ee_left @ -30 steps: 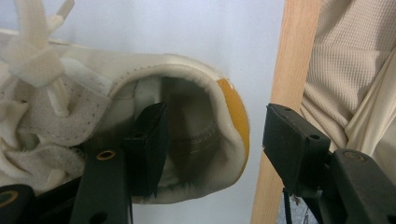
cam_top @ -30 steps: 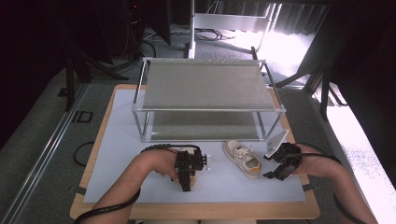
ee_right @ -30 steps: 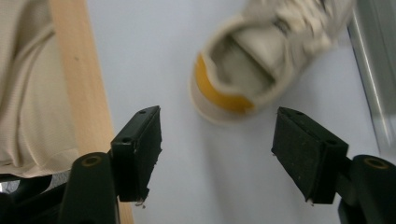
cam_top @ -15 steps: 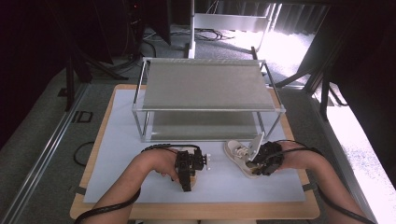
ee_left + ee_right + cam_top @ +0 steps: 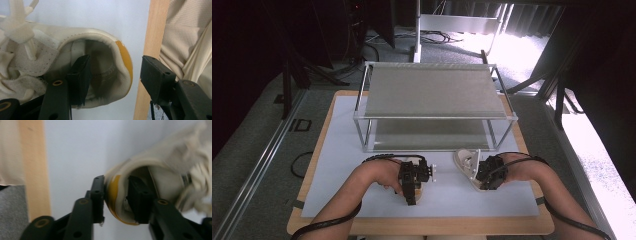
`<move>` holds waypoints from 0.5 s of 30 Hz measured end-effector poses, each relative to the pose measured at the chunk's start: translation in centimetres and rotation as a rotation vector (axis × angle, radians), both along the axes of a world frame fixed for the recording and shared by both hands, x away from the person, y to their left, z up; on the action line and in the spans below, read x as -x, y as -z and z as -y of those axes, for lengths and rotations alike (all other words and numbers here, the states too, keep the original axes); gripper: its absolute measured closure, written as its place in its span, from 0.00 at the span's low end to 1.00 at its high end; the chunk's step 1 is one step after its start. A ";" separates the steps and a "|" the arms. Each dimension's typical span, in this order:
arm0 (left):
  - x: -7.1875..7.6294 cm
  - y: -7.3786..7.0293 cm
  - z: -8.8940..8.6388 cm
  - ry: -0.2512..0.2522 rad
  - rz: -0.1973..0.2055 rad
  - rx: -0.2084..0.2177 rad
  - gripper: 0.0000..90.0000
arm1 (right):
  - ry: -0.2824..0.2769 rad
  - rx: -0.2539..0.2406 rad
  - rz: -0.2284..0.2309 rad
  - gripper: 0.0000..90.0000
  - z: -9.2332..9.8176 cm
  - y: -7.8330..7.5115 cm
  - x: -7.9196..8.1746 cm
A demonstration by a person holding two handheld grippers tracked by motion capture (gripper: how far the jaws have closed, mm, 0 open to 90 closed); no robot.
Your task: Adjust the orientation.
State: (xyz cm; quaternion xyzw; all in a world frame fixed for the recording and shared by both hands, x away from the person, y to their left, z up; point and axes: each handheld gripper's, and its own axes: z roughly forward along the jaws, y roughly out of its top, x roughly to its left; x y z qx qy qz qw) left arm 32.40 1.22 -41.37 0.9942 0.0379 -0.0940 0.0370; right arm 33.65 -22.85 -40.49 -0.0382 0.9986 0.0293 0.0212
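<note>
Two cream shoes on the white mat, near edge of the surface [image 5: 337,125], in front of the metal rack [image 5: 432,90]. Right tongs [image 5: 116,197] clamped on the heel of the right shoe [image 5: 467,162] (one jaw inside the opening, one outside on the orange tab). Left tongs [image 5: 112,75] apart, straddling the heel of the left shoe [image 5: 75,62], not closed; that shoe looks mostly hidden under the hand from the high view

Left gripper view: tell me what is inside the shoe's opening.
One black jaw of the left gripper stands inside the cream shoe, the other outside its orange-tabbed heel, with a gap. The lining and a stitched seam show; the toe end is covered by the tongue and laces.
</note>
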 end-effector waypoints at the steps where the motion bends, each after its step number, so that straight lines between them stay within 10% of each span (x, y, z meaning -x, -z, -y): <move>1: 0.0 0.0 0.0 0.001 0.001 0.001 0.46 | -0.002 -0.023 -0.010 0.79 0.0 -0.2 0.2; 15: 0.2 -0.4 0.3 0.004 0.013 0.034 0.48 | 0.009 -0.150 -0.006 0.79 -1.5 -0.7 2.1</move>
